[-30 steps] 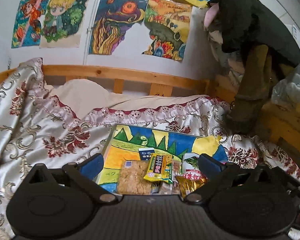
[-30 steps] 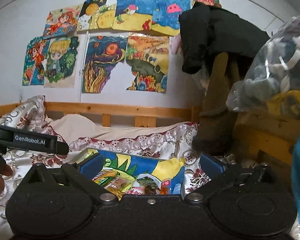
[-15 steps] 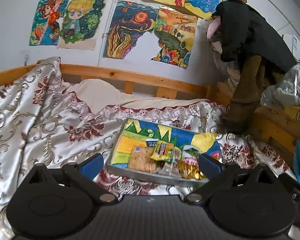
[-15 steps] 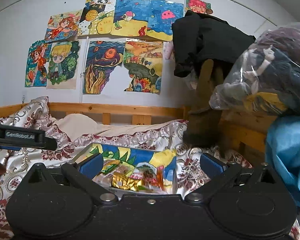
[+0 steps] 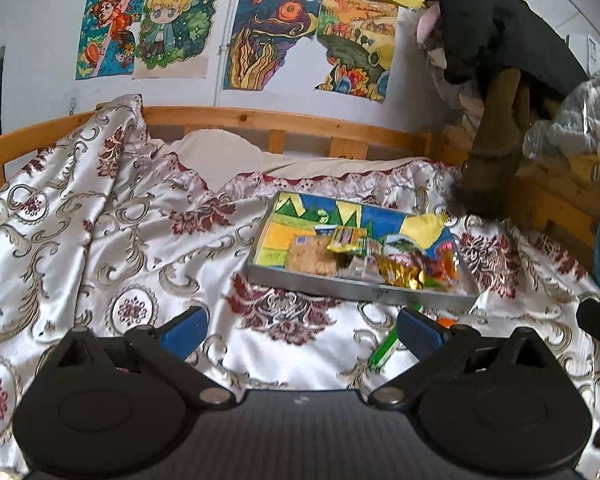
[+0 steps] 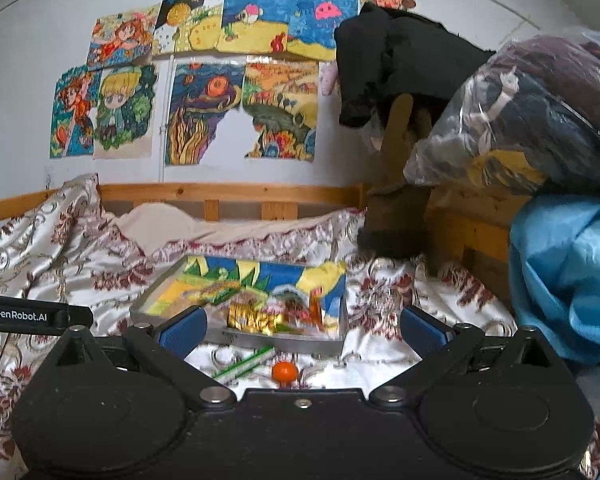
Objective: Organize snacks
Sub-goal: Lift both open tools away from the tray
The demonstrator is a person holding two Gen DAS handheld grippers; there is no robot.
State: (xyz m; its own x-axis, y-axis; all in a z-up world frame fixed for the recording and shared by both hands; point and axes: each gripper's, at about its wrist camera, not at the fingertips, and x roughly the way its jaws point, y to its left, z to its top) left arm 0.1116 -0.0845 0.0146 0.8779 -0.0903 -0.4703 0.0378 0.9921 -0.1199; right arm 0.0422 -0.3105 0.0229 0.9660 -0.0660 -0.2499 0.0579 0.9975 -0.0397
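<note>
A shallow grey tray [image 5: 352,289] with a colourful painted bottom lies on the bedspread and holds several snack packets, among them a crispy square [image 5: 313,255], a yellow packet [image 5: 347,236] and a gold foil packet [image 5: 403,276]. The tray also shows in the right wrist view [image 6: 284,340]. A green stick packet [image 5: 385,349] and a small orange ball [image 6: 284,371] lie on the bedspread in front of the tray. My left gripper [image 5: 300,328] is open and empty, well short of the tray. My right gripper [image 6: 302,326] is open and empty, just short of the tray.
The floral bedspread [image 5: 100,240] is rumpled and rises at the left. A wooden bed rail [image 5: 284,124] runs behind. A brown boot [image 5: 492,160], dark clothes and a plastic bag [image 6: 532,120] pile at the right, with blue fabric [image 6: 568,280] beside them.
Both grippers have pulled back from the tray, which now looks smaller and farther. The green stick packet and orange ball have come into view in front of it.
</note>
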